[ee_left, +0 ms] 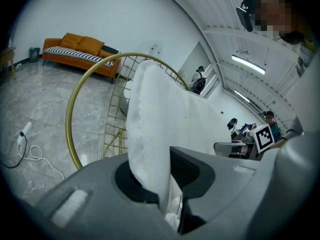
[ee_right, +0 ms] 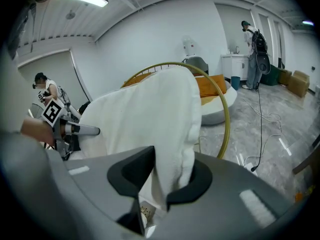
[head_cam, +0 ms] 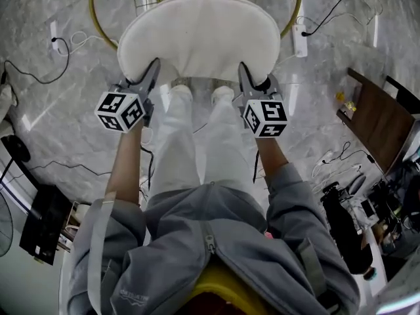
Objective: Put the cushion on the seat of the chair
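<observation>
A white, fluffy cushion hangs over the round gold wire chair, held by its near edge at both corners. My left gripper is shut on the cushion's left corner. My right gripper is shut on the right corner. In the left gripper view the cushion rises between the dark jaws of the left gripper, with the chair's gold hoop behind it. In the right gripper view the cushion is pinched by the right gripper in front of the hoop. The chair's seat is hidden under the cushion.
The person's legs and white shoes stand right at the chair's front. Power strips and cables lie on the marble floor on both sides. A wooden table and a black bag are at the right. An orange sofa lines the far wall.
</observation>
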Demonstrator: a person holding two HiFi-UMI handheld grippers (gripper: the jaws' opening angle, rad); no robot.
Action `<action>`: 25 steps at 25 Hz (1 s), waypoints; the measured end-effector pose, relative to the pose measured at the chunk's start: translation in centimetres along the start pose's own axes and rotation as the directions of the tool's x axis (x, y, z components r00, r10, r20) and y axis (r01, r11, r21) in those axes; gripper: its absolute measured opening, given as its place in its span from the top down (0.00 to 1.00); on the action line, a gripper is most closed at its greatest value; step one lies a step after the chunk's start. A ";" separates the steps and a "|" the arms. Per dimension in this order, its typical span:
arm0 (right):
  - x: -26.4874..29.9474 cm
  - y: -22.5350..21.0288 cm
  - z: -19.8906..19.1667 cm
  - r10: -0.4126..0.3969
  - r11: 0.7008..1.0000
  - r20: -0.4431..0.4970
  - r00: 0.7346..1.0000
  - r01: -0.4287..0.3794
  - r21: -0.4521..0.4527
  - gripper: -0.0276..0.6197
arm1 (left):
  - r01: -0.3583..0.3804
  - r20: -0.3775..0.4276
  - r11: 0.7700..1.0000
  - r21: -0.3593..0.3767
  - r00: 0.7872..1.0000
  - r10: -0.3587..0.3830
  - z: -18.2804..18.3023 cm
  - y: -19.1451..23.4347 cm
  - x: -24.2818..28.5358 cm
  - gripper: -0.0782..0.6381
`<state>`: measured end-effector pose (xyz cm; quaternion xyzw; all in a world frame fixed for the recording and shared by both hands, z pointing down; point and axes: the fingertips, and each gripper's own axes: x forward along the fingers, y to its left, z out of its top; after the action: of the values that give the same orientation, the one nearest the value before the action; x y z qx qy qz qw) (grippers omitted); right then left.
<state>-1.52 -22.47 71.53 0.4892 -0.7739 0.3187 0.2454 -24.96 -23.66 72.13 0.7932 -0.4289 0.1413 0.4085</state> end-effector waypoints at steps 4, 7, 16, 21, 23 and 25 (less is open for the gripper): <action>2.4 -0.8 -0.8 0.003 1.000 -0.035 0.999 -0.003 0.008 0.82 | -0.012 -0.035 0.999 -0.041 0.999 0.010 -0.8 1.6 1.8 0.80; 4.1 -1.5 -1.4 0.008 0.999 -0.067 0.998 -0.005 0.045 0.82 | -0.020 -0.063 0.998 -0.060 0.998 0.016 -1.3 2.8 3.0 0.80; 7.8 -2.4 -3.8 -0.006 0.996 -0.188 0.982 0.022 0.084 0.82 | -0.046 -0.183 0.992 -0.115 0.983 0.025 -3.6 6.1 6.0 0.80; 9.3 -3.3 -4.6 -0.038 0.994 -0.227 0.973 0.060 0.091 0.81 | -0.061 -0.244 0.994 -0.091 0.969 0.038 -3.9 7.1 7.5 0.79; 9.7 -3.6 -5.0 -0.054 0.993 -0.242 0.969 0.079 0.093 0.80 | -0.078 -0.257 0.993 -0.086 0.965 0.053 -3.9 7.5 7.9 0.78; 10.0 -3.7 -5.2 -0.069 0.992 -0.257 0.964 0.094 0.087 0.79 | -0.100 -0.269 0.991 -0.090 0.960 0.072 -4.2 8.1 8.2 0.76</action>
<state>-1.79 -25.83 82.96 0.4873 -0.6987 0.4060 0.3309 -26.01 -27.44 83.70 0.7257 -0.4111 0.2417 0.4960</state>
